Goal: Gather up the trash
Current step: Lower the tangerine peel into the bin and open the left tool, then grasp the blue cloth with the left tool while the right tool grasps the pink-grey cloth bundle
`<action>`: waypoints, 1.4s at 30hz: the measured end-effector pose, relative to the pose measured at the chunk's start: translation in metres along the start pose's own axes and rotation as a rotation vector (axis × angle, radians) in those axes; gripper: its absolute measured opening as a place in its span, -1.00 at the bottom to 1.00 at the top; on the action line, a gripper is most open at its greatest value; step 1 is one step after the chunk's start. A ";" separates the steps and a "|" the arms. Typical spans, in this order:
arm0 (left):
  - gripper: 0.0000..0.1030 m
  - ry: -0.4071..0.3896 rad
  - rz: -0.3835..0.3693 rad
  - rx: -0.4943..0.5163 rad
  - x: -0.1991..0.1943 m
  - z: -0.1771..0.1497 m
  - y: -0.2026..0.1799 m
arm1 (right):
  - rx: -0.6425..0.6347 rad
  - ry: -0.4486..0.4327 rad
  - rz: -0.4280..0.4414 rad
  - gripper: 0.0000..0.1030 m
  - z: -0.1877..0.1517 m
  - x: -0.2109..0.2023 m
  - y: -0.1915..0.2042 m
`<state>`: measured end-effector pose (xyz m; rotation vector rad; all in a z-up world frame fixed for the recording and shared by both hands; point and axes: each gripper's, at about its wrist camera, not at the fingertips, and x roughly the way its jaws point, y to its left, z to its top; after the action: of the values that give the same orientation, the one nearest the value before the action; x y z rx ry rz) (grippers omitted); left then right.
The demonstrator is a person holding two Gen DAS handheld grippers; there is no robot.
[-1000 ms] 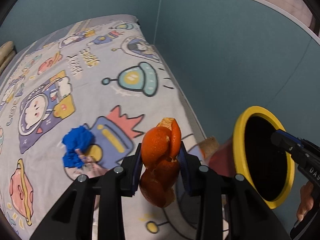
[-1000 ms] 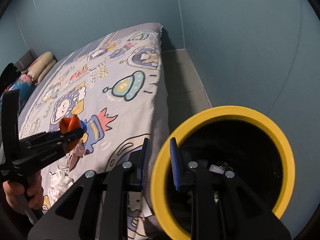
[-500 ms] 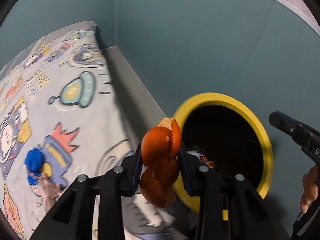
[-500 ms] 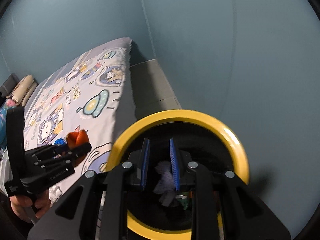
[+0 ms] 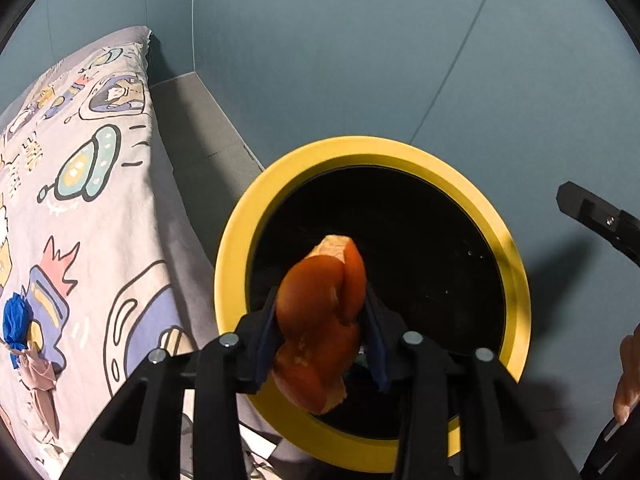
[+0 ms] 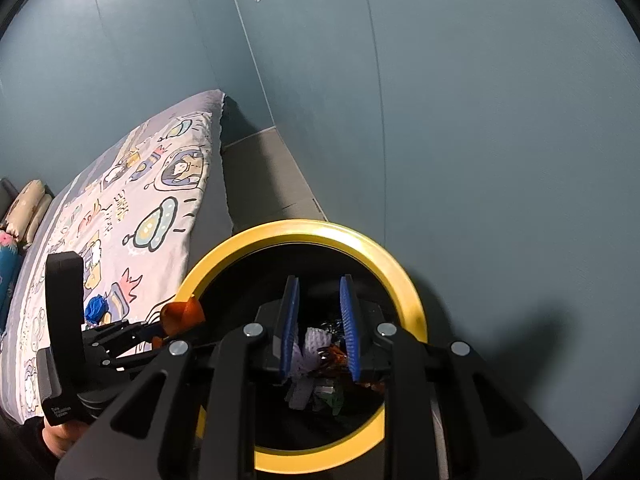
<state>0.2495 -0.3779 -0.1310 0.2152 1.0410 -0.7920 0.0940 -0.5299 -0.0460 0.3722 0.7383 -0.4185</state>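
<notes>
**A:** Over the mouth of the bin, what hung there?

**B:** An orange peel, curled and torn. It sat between the blue pads of the left hand-held gripper, above the black inside of the bin and near the yellow rim's closer edge.

**A:** Was it clamped?

**B:** The jaws had just been opening, yet the peel filled the gap and both pads pressed its sides, so it was held. It had not dropped.

**A:** And the other one?

**B:** The right hand-held gripper pointed down into the same bin. Its pads stood a narrow gap apart with nothing between them. Below them, at the bottom of the bin, lay crumpled white paper and some darker scraps that were too small to name.

**A:** Did the two touch?

**B:** No. From the right wrist camera the left one reached in over the rim's left side, peel foremost, apart from the right pads.

**A:** What lay around the bin?

**B:** A bed with a cartoon-print cover stood just beside it on the left. A blue wad rested on the cover, well apart from the bin. A strip of grey floor ran between the bed and the teal wall behind.
</notes>
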 end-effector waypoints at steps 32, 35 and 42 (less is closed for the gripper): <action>0.51 -0.141 0.357 -0.328 -0.118 -0.030 0.266 | -0.348 0.110 0.301 -0.12 -0.035 0.032 0.235; 0.51 -0.122 0.384 -0.366 -0.118 -0.042 0.294 | -0.378 0.139 0.327 -0.12 -0.046 0.042 0.258; 0.51 -0.081 0.379 -0.412 -0.105 -0.062 0.329 | -0.433 0.202 0.371 -0.12 -0.069 0.062 0.300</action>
<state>0.4013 -0.0621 -0.1407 0.0231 1.0234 -0.2336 0.2433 -0.2558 -0.0834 0.1363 0.9111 0.1337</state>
